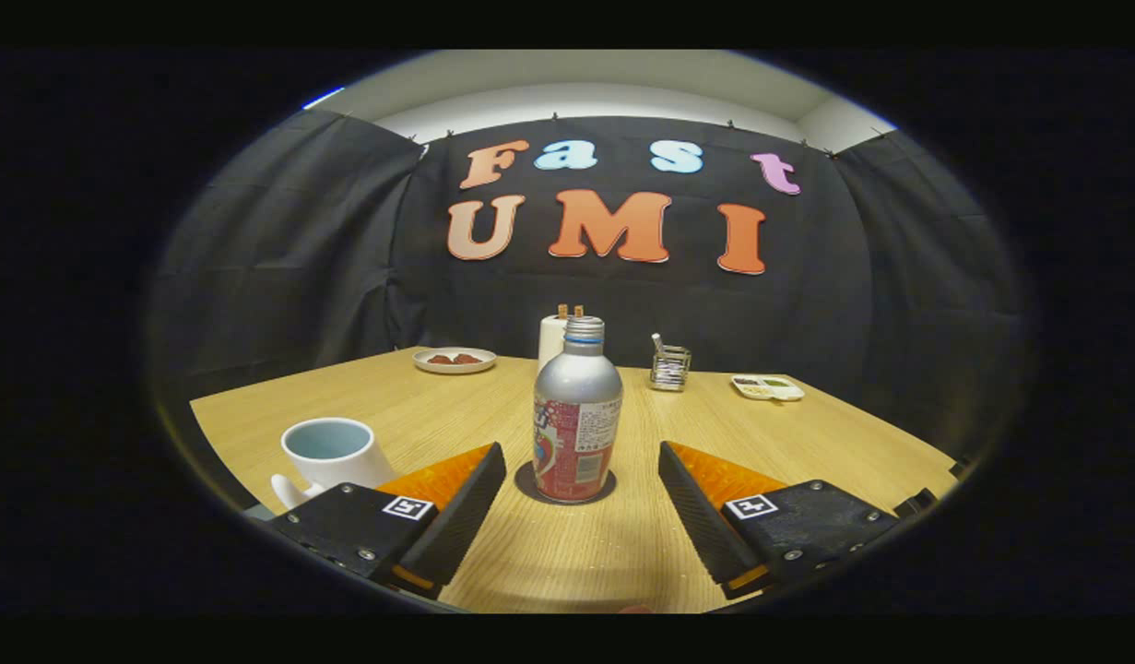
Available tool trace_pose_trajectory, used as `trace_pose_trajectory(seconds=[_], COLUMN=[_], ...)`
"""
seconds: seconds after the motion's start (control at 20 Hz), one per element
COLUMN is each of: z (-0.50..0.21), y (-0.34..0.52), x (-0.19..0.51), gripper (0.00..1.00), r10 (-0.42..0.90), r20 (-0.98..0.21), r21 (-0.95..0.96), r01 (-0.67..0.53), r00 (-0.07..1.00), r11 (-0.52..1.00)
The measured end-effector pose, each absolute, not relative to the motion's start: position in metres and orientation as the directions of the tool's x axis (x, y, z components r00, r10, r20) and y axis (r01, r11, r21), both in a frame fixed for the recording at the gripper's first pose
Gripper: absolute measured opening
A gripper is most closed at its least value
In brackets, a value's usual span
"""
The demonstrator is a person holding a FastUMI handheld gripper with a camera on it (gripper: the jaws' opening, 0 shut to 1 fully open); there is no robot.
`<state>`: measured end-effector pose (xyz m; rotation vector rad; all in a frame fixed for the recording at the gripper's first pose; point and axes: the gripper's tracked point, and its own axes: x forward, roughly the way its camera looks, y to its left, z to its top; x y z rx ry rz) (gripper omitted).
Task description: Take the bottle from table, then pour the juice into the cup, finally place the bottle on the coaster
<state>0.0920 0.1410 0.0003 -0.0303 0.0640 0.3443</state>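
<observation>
A silver metal bottle [577,415] with a red label and no cap stands upright on a dark round coaster [565,486] on the wooden table [549,553]. It sits just ahead of my gripper [581,480], centred between the two fingers. The gripper is open, with a clear gap on each side of the bottle and neither finger touching it. A white cup [332,454] with a pale blue inside stands to the left, beside the left finger [466,512], its handle toward me.
Beyond the bottle stand a white paper roll on a holder [553,339], a small plate with brown bits [454,360], a clear holder with sachets [669,366] and a white divided dish [767,387]. The table's edges run off left and right.
</observation>
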Motion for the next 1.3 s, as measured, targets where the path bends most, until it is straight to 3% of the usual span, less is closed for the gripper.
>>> trace_pose_trajectory(seconds=[0.4, 0.9, 1.0, 1.05, 1.1, 1.3], z=[0.003, -0.031, -0.037, -0.035, -0.036, -0.032], y=[0.152, 0.172, 0.173, 0.174, 0.174, 0.169], x=[0.123, 0.15, 0.153, 0.154, 0.153, 0.148], gripper=[0.99, 0.99, 0.94, 0.83, 0.79, 0.75], r10=[0.32, 0.319, 0.316, 0.319, 0.322, 0.304], r20=[-0.086, -0.201, -0.226, -0.22, -0.224, -0.223], r21=[0.006, 0.004, 0.03, 0.044, 0.047, 0.027], r01=[-0.32, -0.325, -0.318, -0.317, -0.32, -0.306], r00=[0.944, 0.926, 0.921, 0.922, 0.92, 0.926], r11=[0.947, 0.946, 0.948, 0.947, 0.946, 0.952])
